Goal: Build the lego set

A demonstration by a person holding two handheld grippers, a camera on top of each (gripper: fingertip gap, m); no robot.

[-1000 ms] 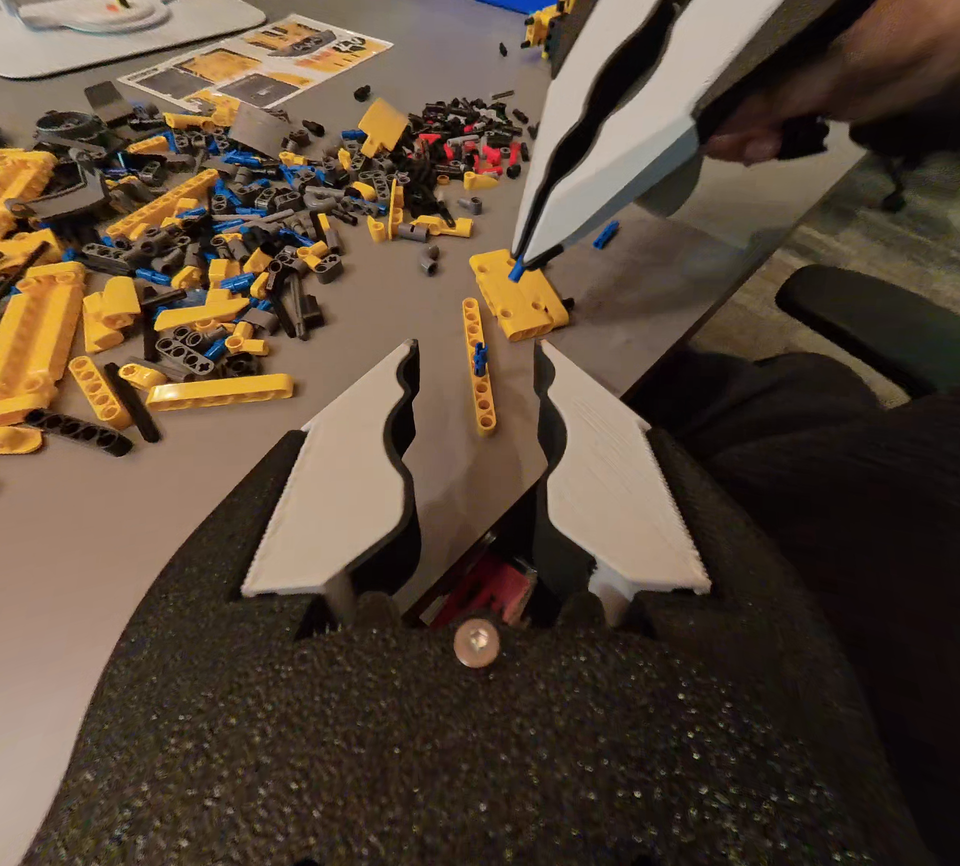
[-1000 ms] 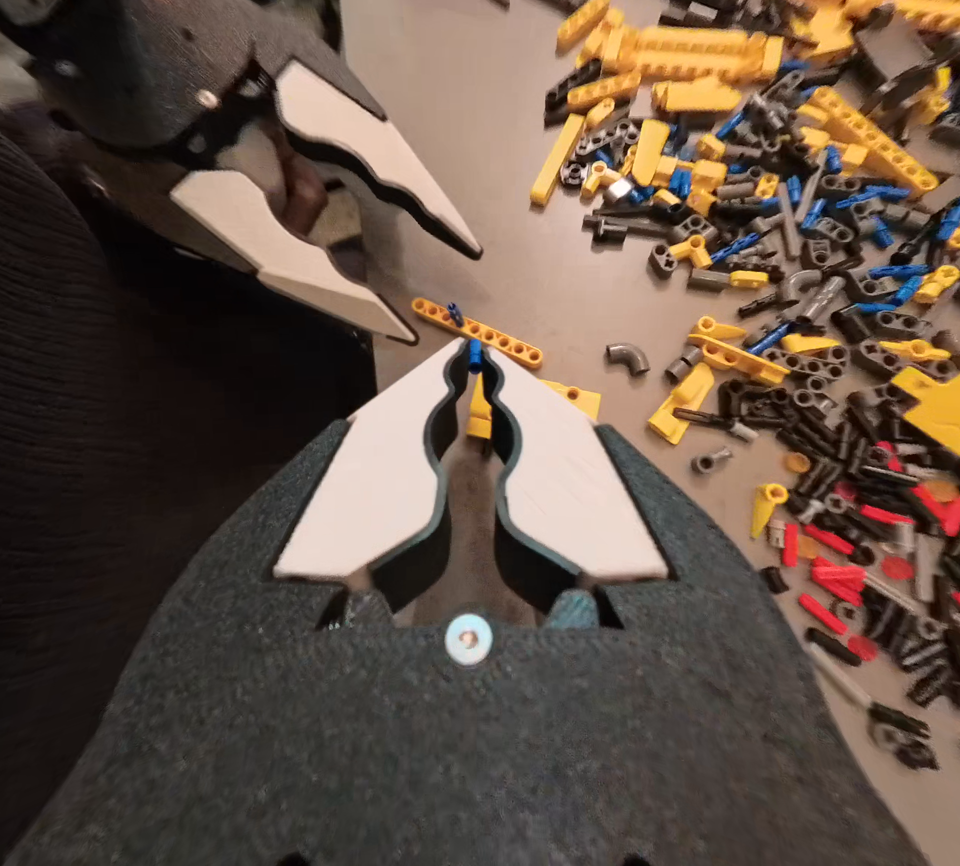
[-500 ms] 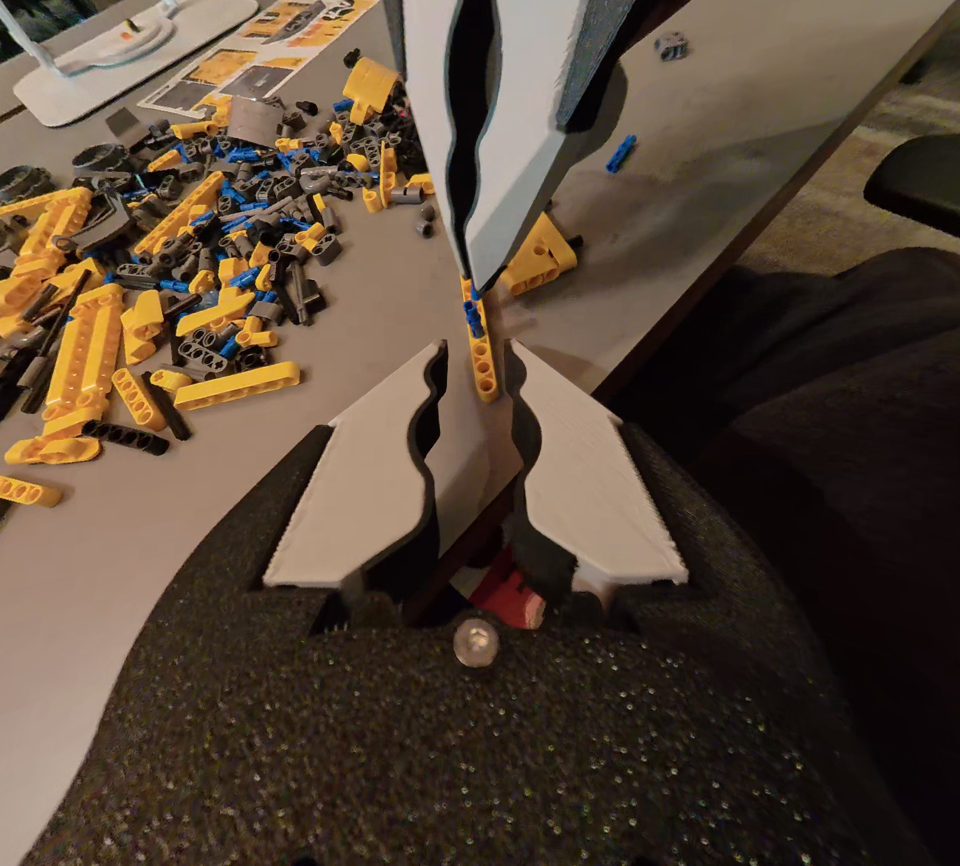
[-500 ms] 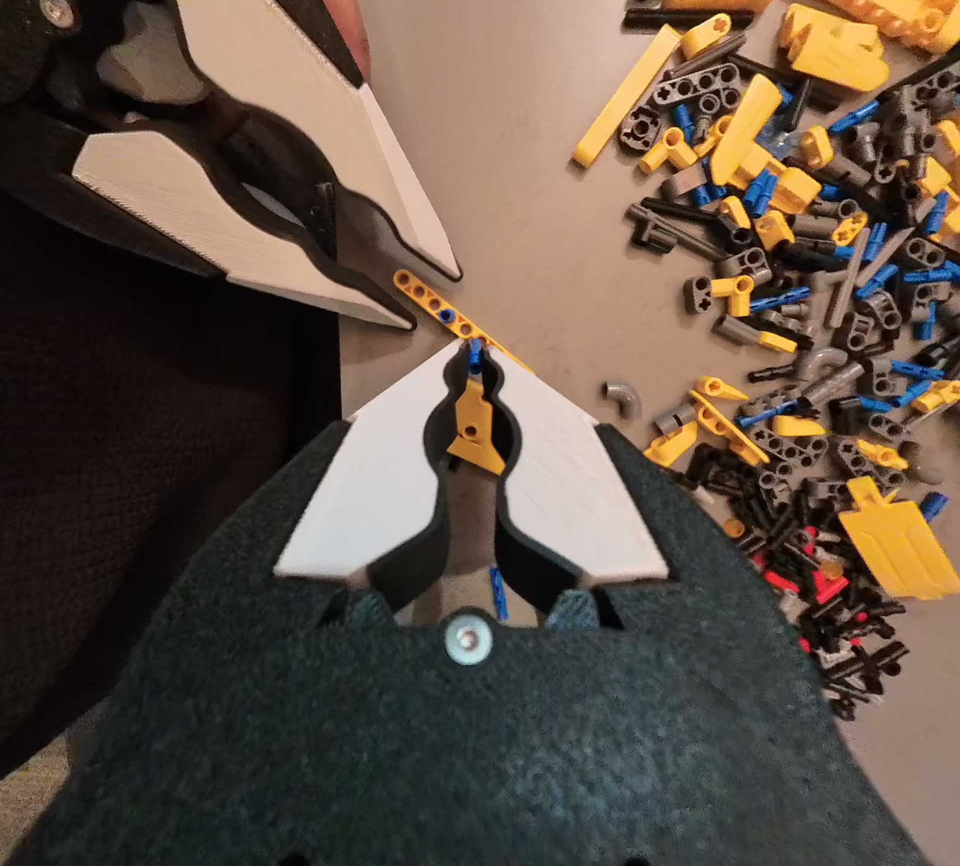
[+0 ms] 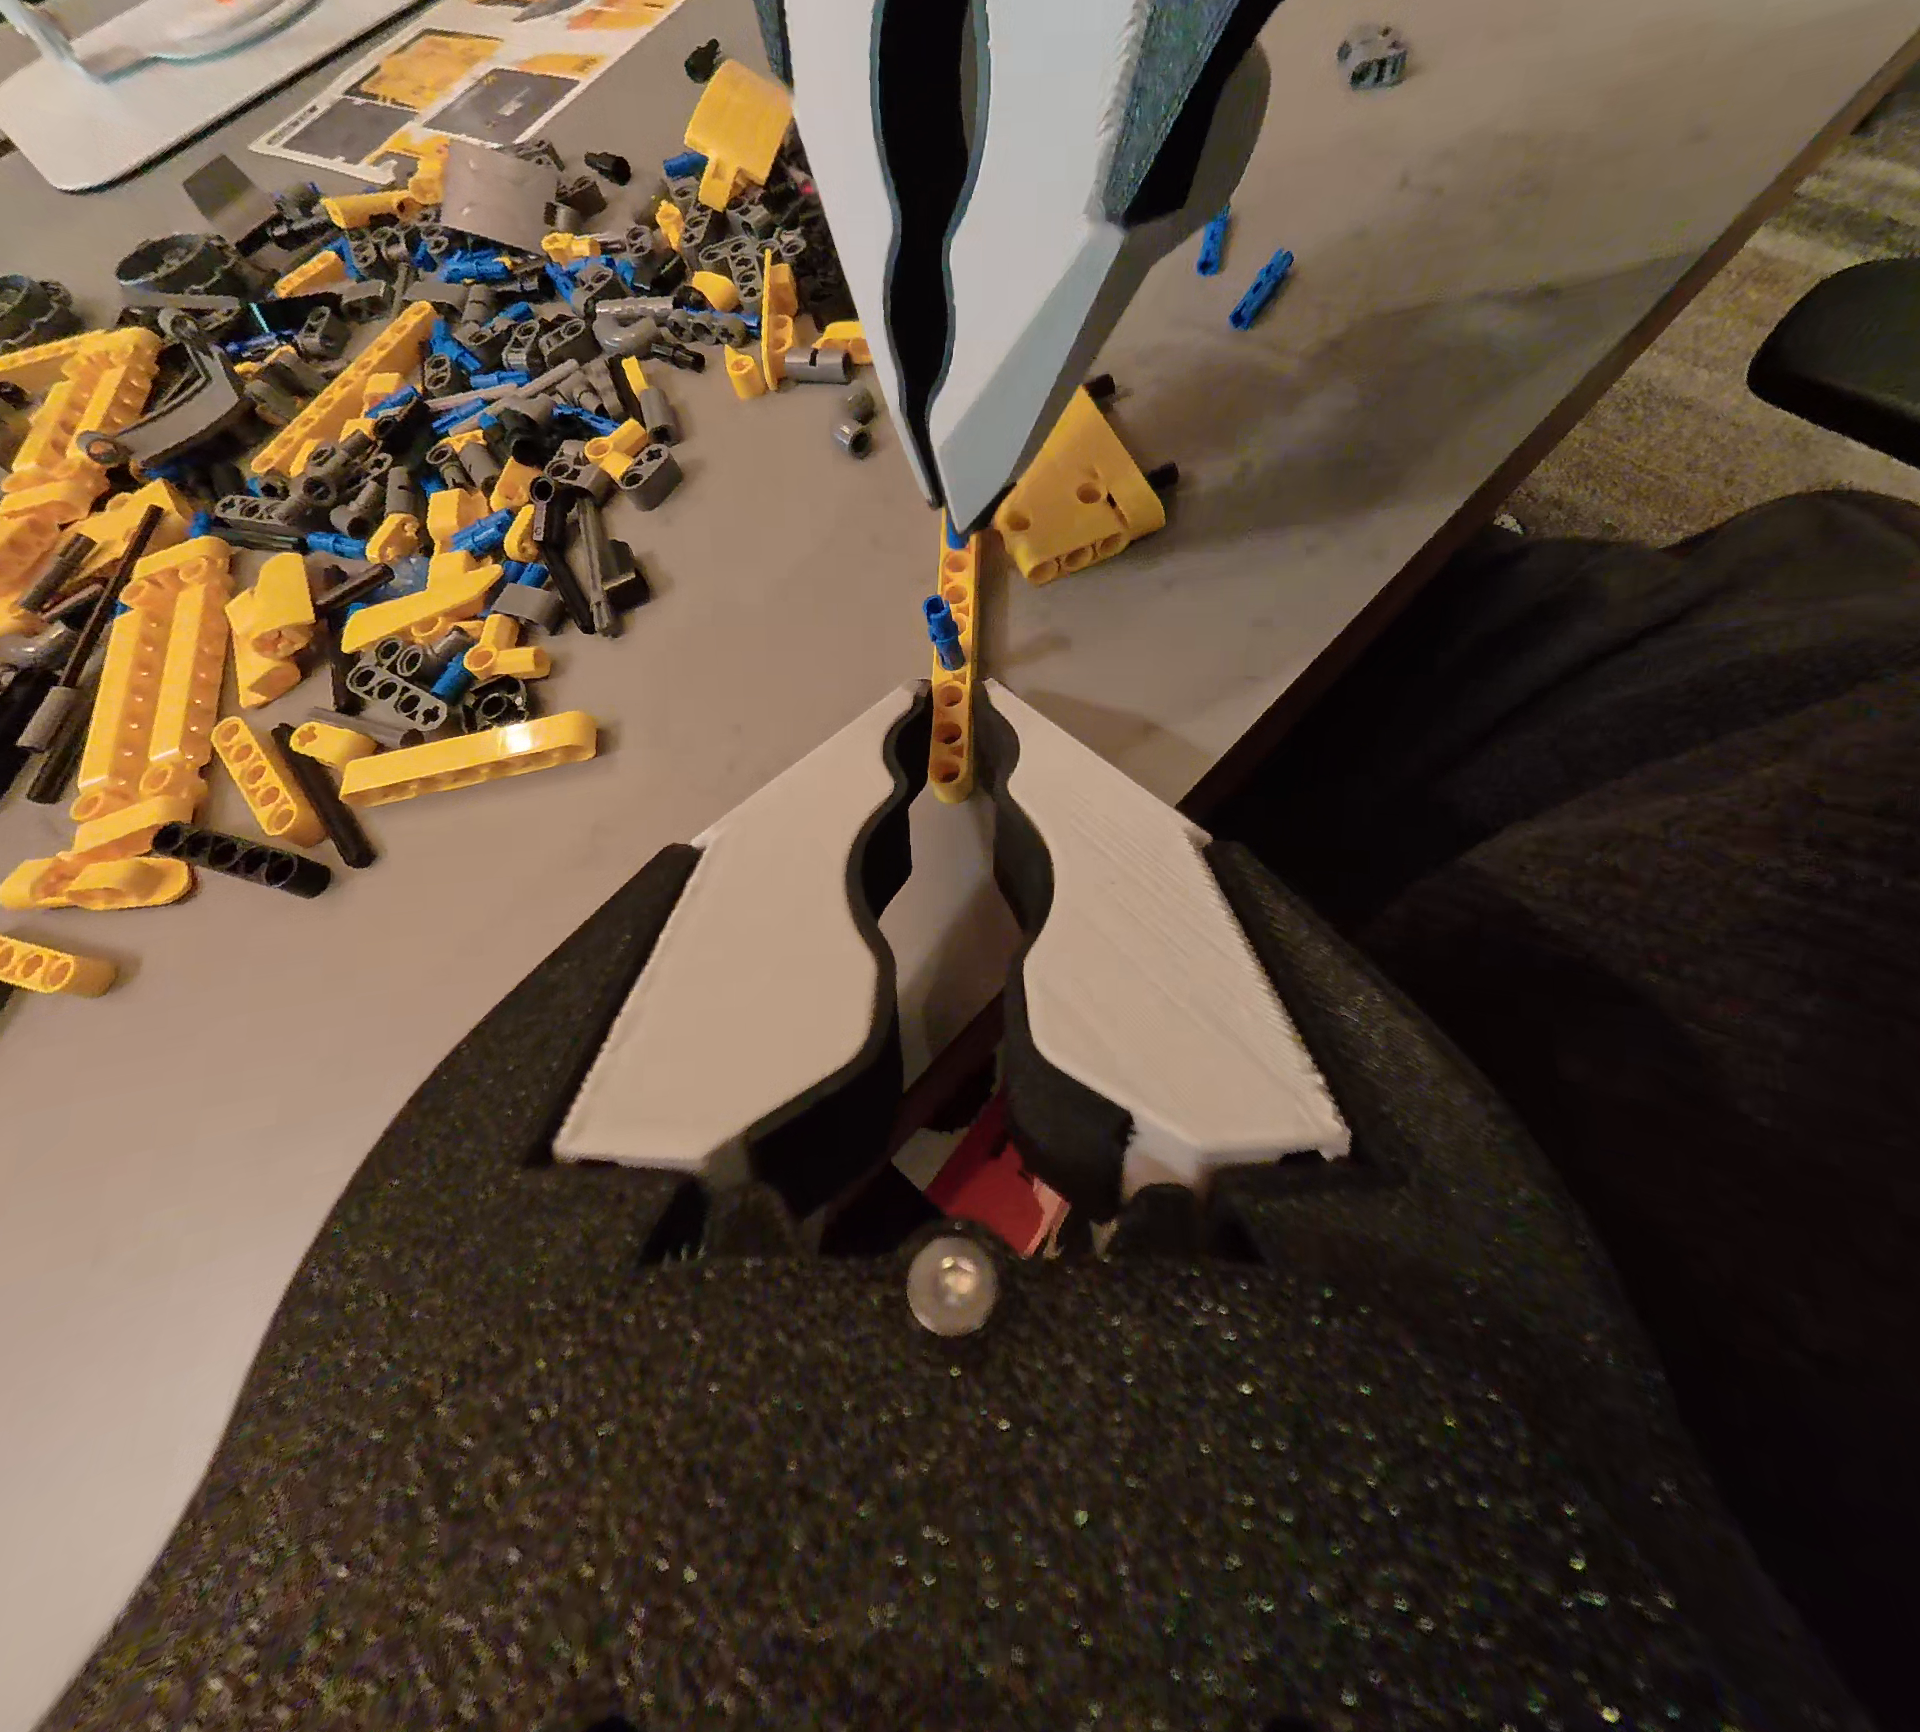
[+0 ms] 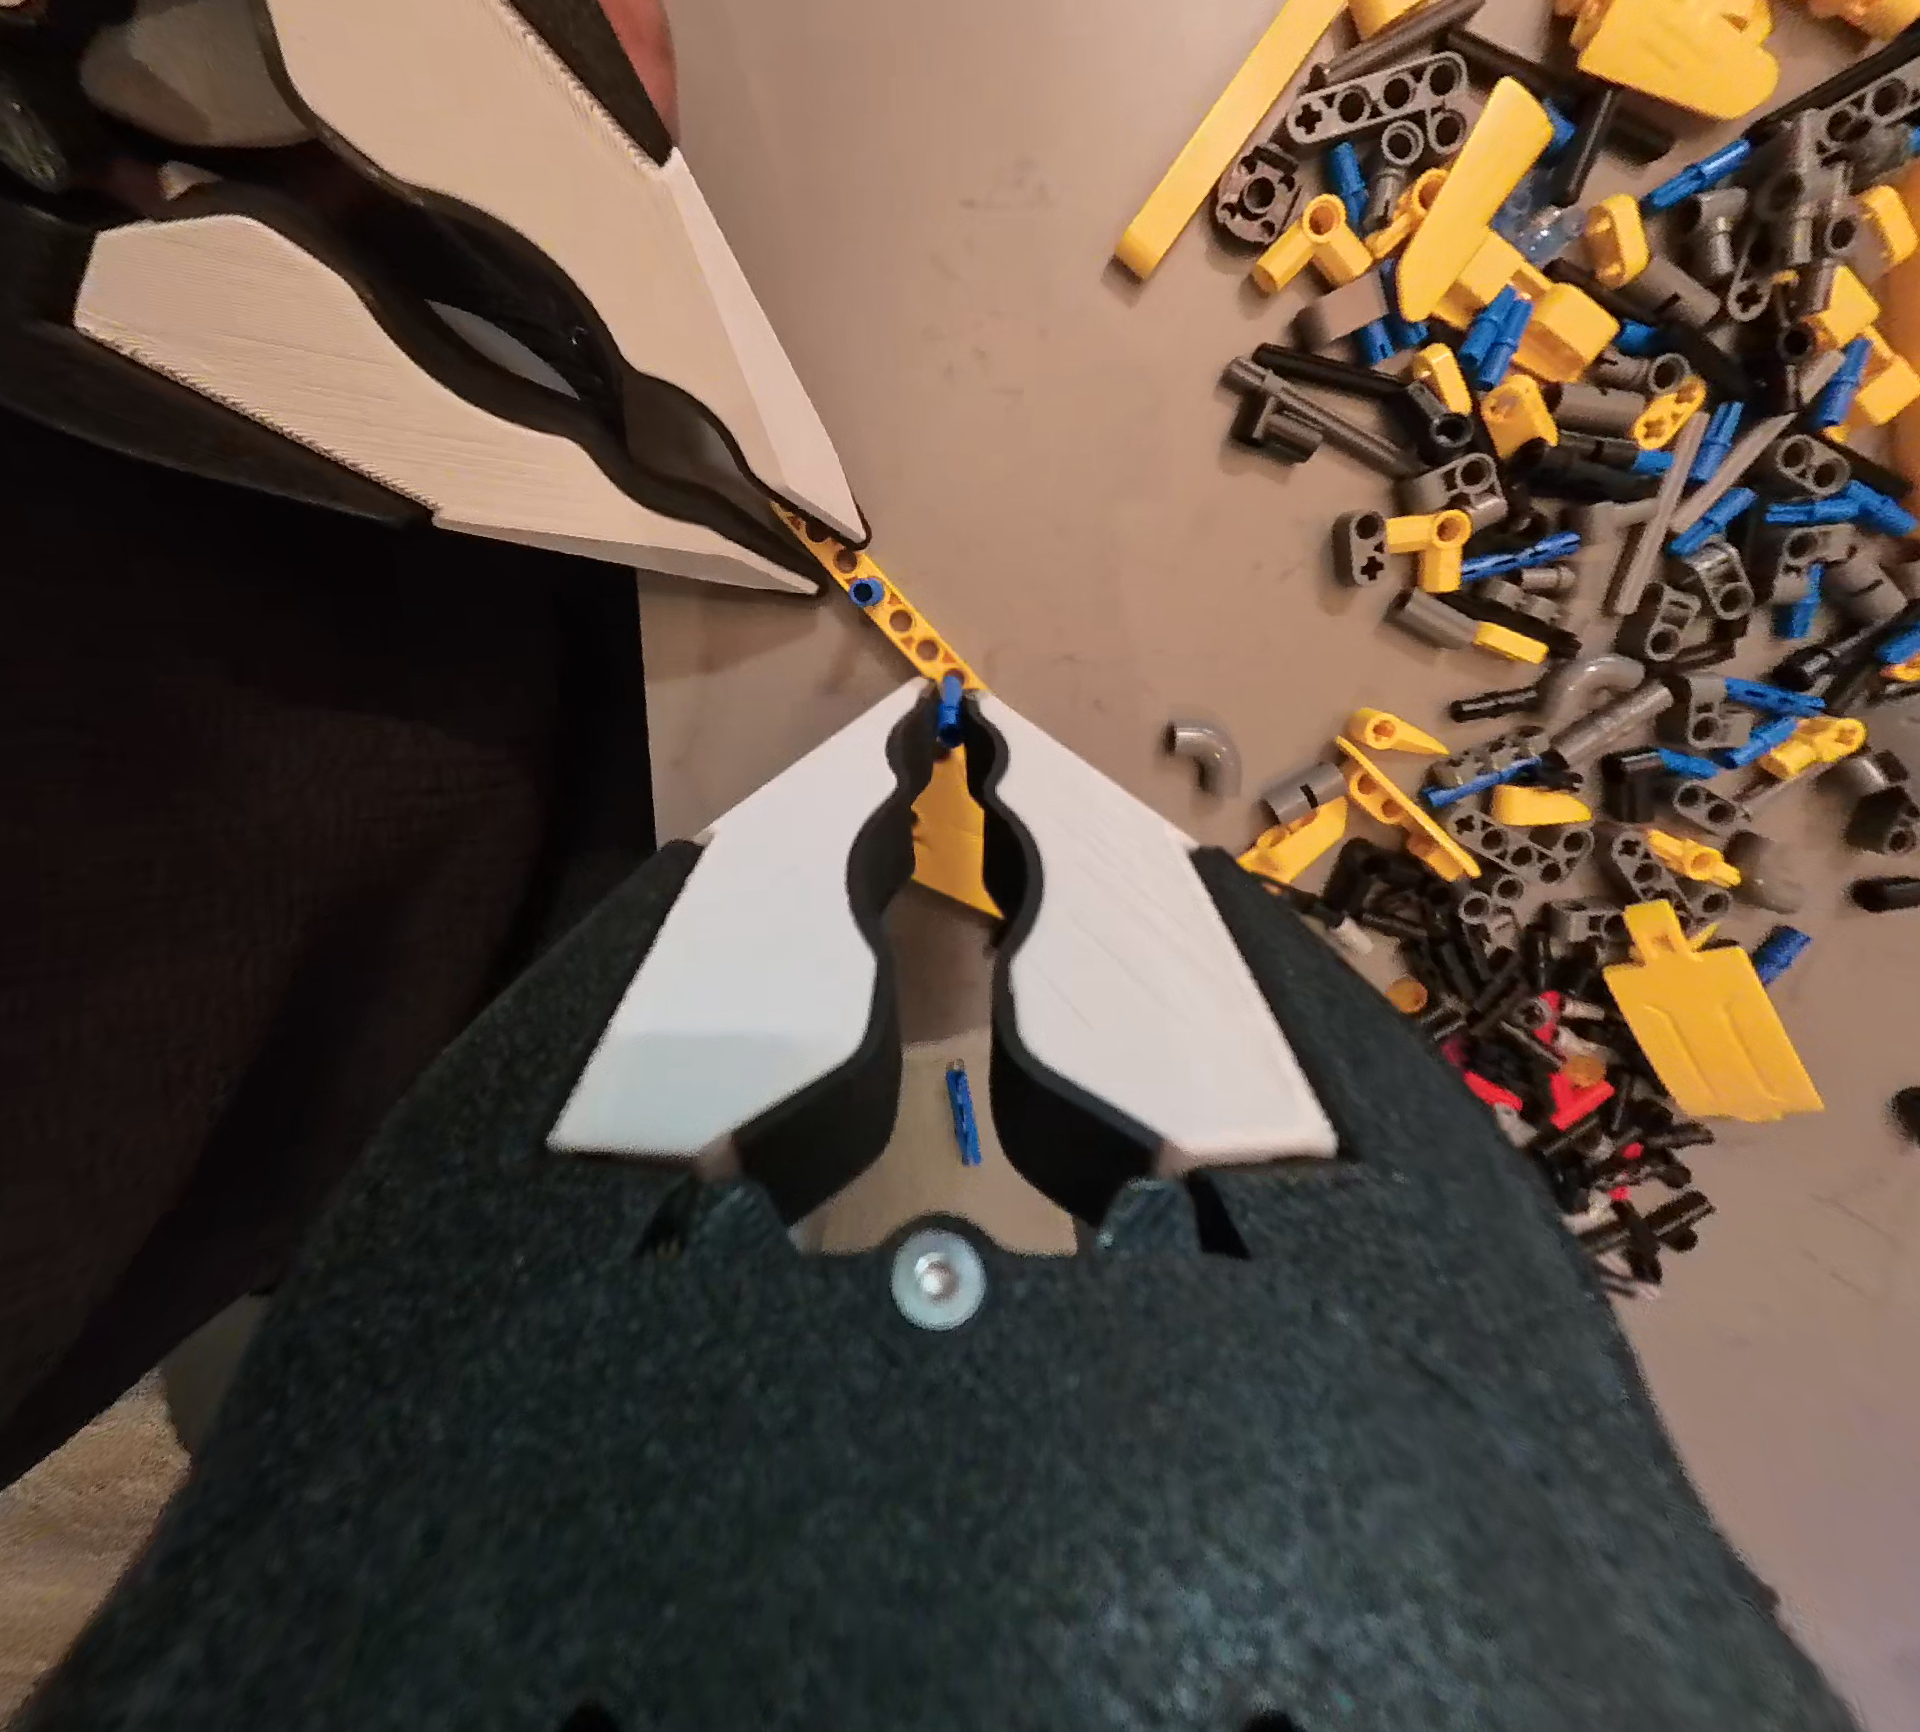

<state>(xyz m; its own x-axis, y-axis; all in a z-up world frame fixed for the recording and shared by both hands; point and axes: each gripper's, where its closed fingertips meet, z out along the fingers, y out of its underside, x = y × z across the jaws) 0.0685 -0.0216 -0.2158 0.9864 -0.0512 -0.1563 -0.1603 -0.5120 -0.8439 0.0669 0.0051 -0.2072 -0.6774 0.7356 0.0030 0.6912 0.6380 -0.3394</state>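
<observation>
A long yellow beam with holes lies near the table's front edge, with one blue pin stuck in it. My left gripper is shut on the beam's near end; it also shows in the right wrist view. My right gripper is shut on a second blue pin and holds it at the beam's far end. In the left wrist view the right gripper comes down from above onto that end. A yellow triangular panel lies just beside it.
A wide pile of yellow, grey, black and blue pieces covers the table to the left. Loose blue pins lie to the right. An instruction sheet and a white stand base sit behind. The table edge and a person's dark lap are close. My left and right fingertips are right by each other.
My right gripper carried the blue pin from the yellow panel over to the beam's far end. My left gripper moved forward and closed on the beam's near end.
</observation>
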